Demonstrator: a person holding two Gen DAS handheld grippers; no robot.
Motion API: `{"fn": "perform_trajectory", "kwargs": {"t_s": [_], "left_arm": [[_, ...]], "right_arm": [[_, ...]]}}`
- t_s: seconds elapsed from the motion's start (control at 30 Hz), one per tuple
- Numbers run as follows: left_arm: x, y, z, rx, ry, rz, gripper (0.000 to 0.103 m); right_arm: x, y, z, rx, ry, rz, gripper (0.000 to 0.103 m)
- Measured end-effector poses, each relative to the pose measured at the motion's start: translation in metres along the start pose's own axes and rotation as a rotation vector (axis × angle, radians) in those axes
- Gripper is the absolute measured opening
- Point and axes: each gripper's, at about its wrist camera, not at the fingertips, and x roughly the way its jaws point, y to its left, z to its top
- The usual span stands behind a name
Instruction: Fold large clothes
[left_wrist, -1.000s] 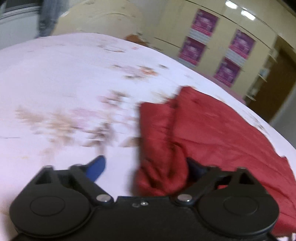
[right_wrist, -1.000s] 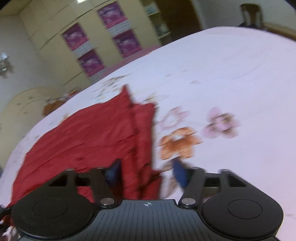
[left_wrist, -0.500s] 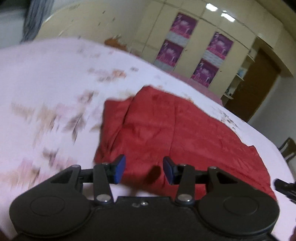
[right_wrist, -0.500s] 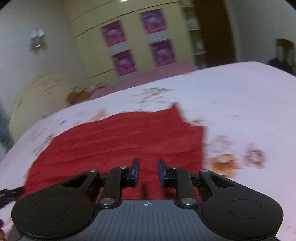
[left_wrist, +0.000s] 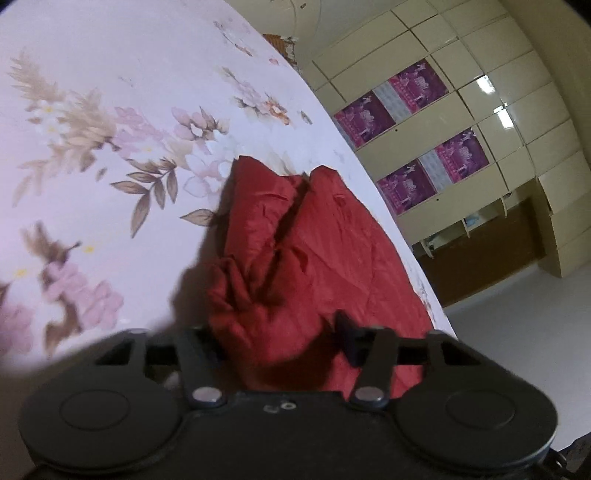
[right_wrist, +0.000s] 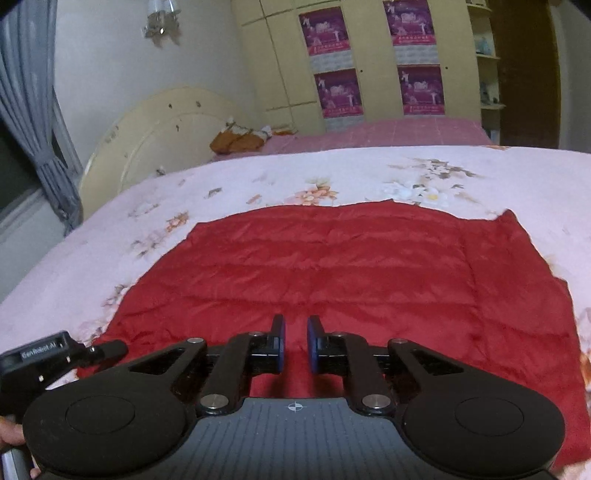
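The red quilted garment (right_wrist: 332, 266) lay flat on the floral bedspread (right_wrist: 258, 177), soft, light and probably slippery; grip at edges. Left gripper (left_wrist: 280, 332) pinched a bunched fold at six o'clock. Right gripper (right_wrist: 295, 343) was closing, narrow and empty.

Carrying everything: a bed (right_wrist: 480, 173) covered by a pale floral sheet (left_wrist: 110, 122), with a red quilted garment (right_wrist: 332, 266) lying directly on it (spread mostly flat, one end bunching into folds).
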Motion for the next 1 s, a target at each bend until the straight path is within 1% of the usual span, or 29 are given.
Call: {"fn": "perform_trajectory", "kwargs": {"t_s": [0.03,0.07,0.1,0.13,0.17,0.2,0.27,0.3,0.33,0.37,0.43,0.47,0.53,0.6,0.67,0.7,0.77,0.83,0.87,0.9,0.97,1.0], "left_arm": [[0.006,0.001,0.002,0.0,0.012,-0.013,0.033],[0.011,0.0,0.004,0.009,0.022,-0.02,0.028],[0.013,0.0,0.005,0.021,0.025,-0.025,0.026],[0.013,-0.002,0.007,0.028,0.022,-0.034,0.02],[0.007,-0.007,0.009,0.042,0.007,-0.06,0.017],[-0.004,-0.019,0.011,0.085,-0.018,-0.105,0.017],[-0.024,-0.059,0.011,0.281,-0.054,-0.198,0.017],[-0.028,-0.074,0.008,0.346,-0.05,-0.224,0.017],[-0.028,-0.083,0.006,0.372,-0.043,-0.233,0.017],[-0.027,-0.089,0.004,0.394,-0.042,-0.229,0.017],[-0.025,-0.097,0.003,0.459,-0.061,-0.181,0.017],[-0.025,-0.097,0.005,0.461,-0.057,-0.168,0.017],[-0.024,-0.096,0.011,0.472,-0.042,-0.149,0.017],[-0.025,-0.096,0.013,0.49,-0.029,-0.145,0.017],[-0.027,-0.101,0.011,0.514,-0.024,-0.154,0.017],[-0.028,-0.105,0.008,0.53,-0.024,-0.162,0.017],[-0.031,-0.11,0.003,0.555,-0.029,-0.177,0.017],[-0.032,-0.121,-0.004,0.602,-0.03,-0.192,0.017],[-0.032,-0.125,-0.007,0.624,-0.033,-0.194,0.017],[-0.033,-0.131,-0.01,0.648,-0.036,-0.196,0.017],[-0.034,-0.143,-0.018,0.711,-0.054,-0.184,0.017],[-0.033,-0.148,-0.02,0.728,-0.058,-0.181,0.017]], "right_arm": [[0.008,0.001,0.002,0.0,0.014,-0.007,0.012],[0.015,0.001,0.001,0.001,0.026,-0.012,0.012],[0.022,0.001,0.0,0.0,0.044,-0.017,0.012],[0.03,0.002,-0.002,-0.003,0.068,-0.029,0.012],[0.037,0.003,-0.005,-0.005,0.084,-0.038,0.012],[0.044,0.003,-0.009,-0.006,0.098,-0.045,0.012],[0.051,0.0,-0.014,0.01,0.118,-0.05,0.012],[0.053,-0.003,-0.017,0.035,0.121,-0.045,0.011],[0.056,-0.006,-0.019,0.06,0.12,-0.042,0.011],[0.056,-0.007,-0.019,0.067,0.121,-0.045,0.011],[0.056,-0.006,-0.016,0.061,0.131,-0.055,0.011],[0.051,-0.009,-0.012,0.085,0.128,-0.058,0.012],[0.028,-0.014,-0.006,0.117,0.086,-0.052,0.012],[0.004,-0.017,-0.003,0.115,0.07,-0.042,0.012],[-0.013,-0.022,-0.007,0.127,0.082,-0.029,0.012],[-0.017,-0.025,-0.012,0.146,0.103,-0.013,0.012],[-0.012,-0.024,-0.024,0.154,0.146,-0.006,0.012],[0.005,-0.024,-0.039,0.147,0.193,-0.02,0.012],[0.012,-0.025,-0.044,0.15,0.202,-0.027,0.011],[0.017,-0.027,-0.047,0.156,0.197,-0.026,0.011],[0.018,-0.03,-0.041,0.161,0.197,-0.012,0.011],[0.01,-0.036,-0.036,0.172,0.164,-0.006,0.012]]}}
